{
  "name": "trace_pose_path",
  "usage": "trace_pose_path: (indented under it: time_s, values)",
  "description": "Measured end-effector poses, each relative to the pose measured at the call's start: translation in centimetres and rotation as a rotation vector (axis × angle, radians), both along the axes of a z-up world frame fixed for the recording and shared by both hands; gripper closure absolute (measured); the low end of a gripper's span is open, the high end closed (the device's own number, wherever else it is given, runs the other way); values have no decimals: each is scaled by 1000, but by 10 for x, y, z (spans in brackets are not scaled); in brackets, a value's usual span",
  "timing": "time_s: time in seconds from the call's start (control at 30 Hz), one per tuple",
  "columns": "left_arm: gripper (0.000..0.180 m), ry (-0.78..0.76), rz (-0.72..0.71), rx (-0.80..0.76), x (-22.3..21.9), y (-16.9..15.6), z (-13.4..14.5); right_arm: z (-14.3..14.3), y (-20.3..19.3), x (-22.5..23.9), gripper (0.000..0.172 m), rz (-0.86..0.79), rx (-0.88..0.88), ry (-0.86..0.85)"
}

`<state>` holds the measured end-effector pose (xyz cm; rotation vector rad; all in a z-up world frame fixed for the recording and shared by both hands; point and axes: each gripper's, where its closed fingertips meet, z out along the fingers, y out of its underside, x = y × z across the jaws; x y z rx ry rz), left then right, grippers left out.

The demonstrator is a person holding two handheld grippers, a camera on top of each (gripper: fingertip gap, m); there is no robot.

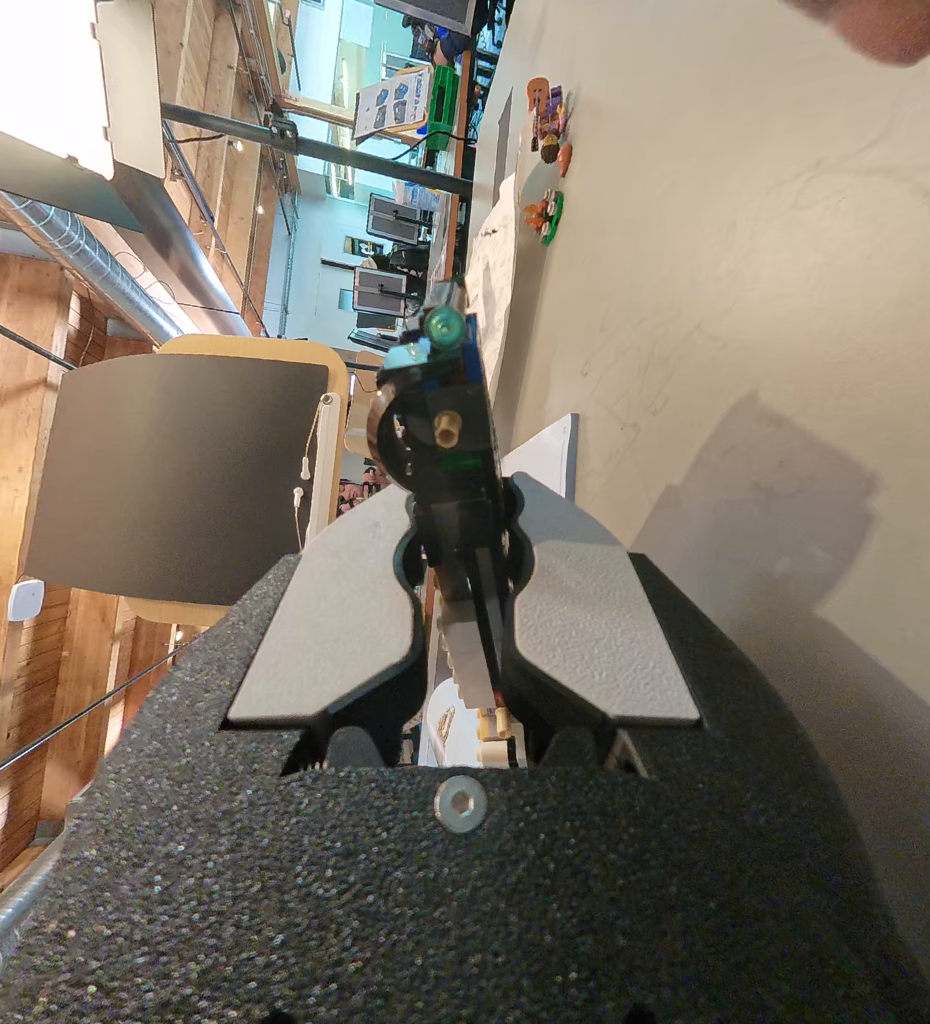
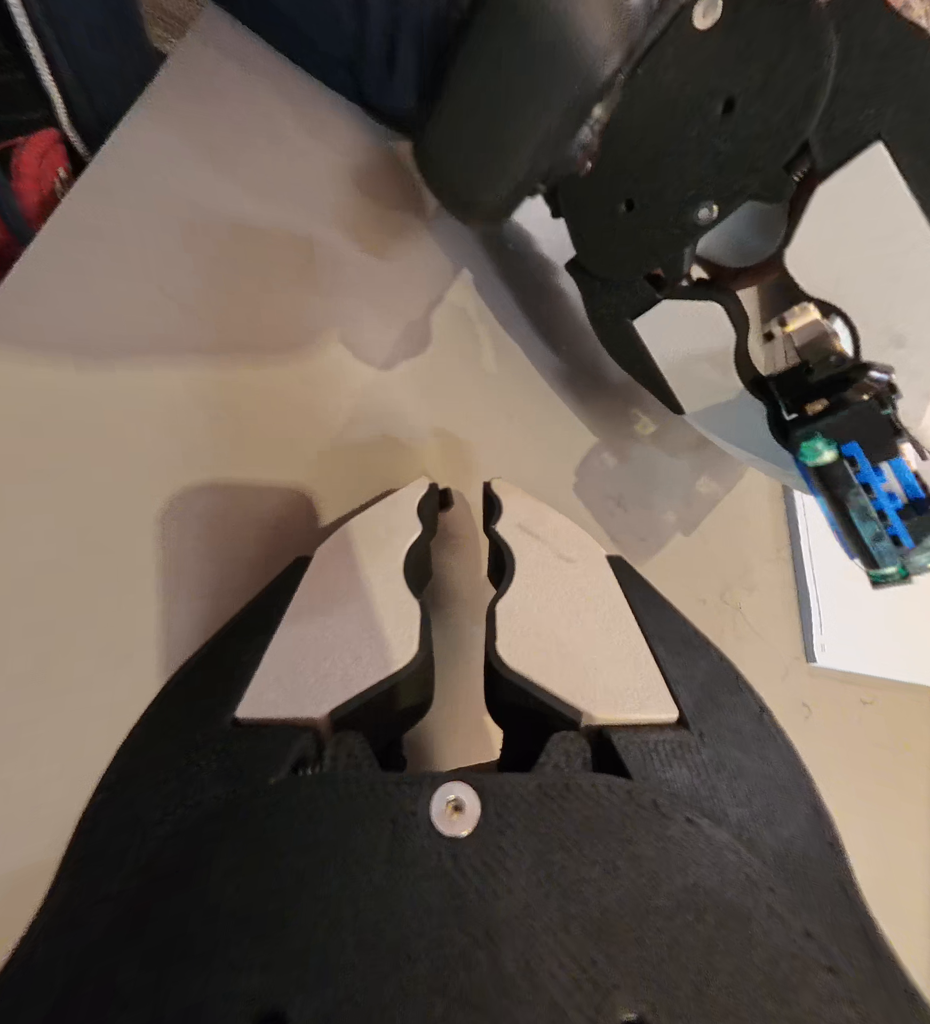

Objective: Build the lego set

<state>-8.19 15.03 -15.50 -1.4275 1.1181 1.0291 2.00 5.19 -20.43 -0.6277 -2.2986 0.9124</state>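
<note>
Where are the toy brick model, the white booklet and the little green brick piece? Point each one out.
toy brick model (image 1: 440,438), left wrist view, its black body.
white booklet (image 2: 884,626), right wrist view, its cover.
green brick piece (image 1: 554,219), left wrist view, its green base.

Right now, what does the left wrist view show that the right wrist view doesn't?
Only the left wrist view: small toy figures and a green toy piece far off on the table, a black panel, and the room behind.

Only the right wrist view: the right gripper, jaws apart, a tiny dark piece at one fingertip.

Both: the left gripper clamped on a black-and-blue brick model, the white paper, the table.
</note>
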Motion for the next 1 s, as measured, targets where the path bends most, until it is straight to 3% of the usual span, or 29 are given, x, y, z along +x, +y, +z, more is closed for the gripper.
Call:
trace_pose_path:
  time_s: [0.2, 0.43, 0.6, 1.0]
  values:
    - [154, -13, 6, -5, -1, -1, -2, -9, -2, -3, 155, -22, -3, -69]
    - [154, -32, 6, -14, -3, -5, -3, -1, 8, -16, 154, -269, -131, -165]
    - [154, -40, 11, -14, -4, -5, -3, -11, 1, -8, 163, -208, -70, -171]
    - [154, -52, 16, -18, -5, -5, -2, -14, 2, -5, 172, -188, -120, -215]
